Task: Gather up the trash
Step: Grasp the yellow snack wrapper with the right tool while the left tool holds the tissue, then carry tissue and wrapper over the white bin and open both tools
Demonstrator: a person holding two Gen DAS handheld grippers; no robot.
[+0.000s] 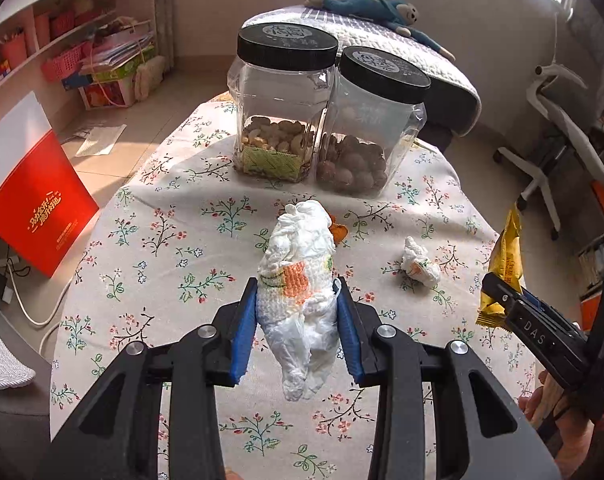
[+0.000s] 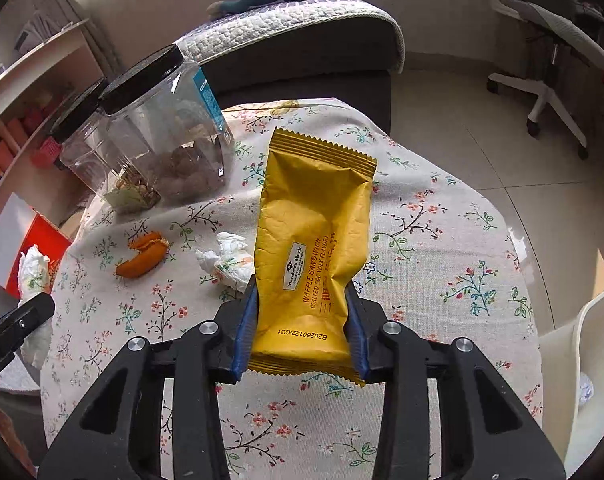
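My left gripper is shut on a crumpled white tissue with an orange and green print, held above the floral tablecloth. My right gripper is shut on a yellow waffle sandwich wrapper; its blue pads press both long edges. That wrapper and the right gripper show at the right edge of the left wrist view. A smaller crumpled tissue lies on the cloth. An orange peel lies left of it, its tip peeking out behind the held tissue.
Two clear jars with black lids, one of nuts and one of brown balls, stand at the table's far side. A grey sofa with a blue plush monkey lies beyond. A red box stands on the floor left; an office chair stands right.
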